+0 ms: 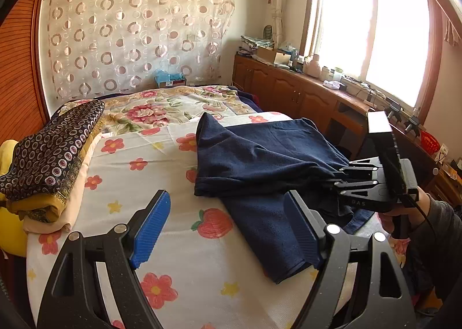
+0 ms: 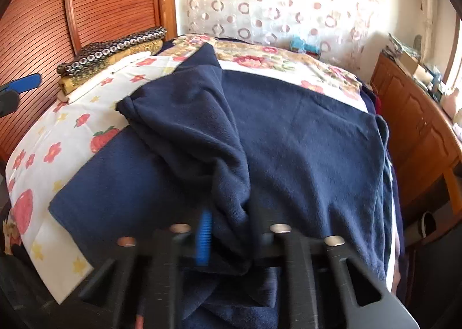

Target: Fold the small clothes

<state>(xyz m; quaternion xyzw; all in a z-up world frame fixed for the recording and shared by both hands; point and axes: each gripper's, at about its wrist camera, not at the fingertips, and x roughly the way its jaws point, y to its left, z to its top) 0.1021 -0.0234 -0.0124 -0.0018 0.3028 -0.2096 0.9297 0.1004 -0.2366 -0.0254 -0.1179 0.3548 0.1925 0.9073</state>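
A navy blue garment (image 1: 260, 161) lies on the flowered bed sheet (image 1: 173, 242), partly folded over itself. My left gripper (image 1: 228, 231) is open and empty, low over the sheet, with its right finger (image 1: 300, 231) against the garment's near strip. My right gripper (image 1: 337, 179) is at the garment's right edge and is shut on a bunched fold of it. In the right wrist view the navy cloth (image 2: 288, 132) fills the middle and a fold is pinched between the fingers (image 2: 228, 236).
A stack of folded clothes (image 1: 49, 161) sits on the bed's left side, also in the right wrist view (image 2: 109, 60). A wooden cabinet (image 1: 303, 95) with clutter runs under the window on the right. A slatted wooden headboard (image 2: 57, 11) stands at the left.
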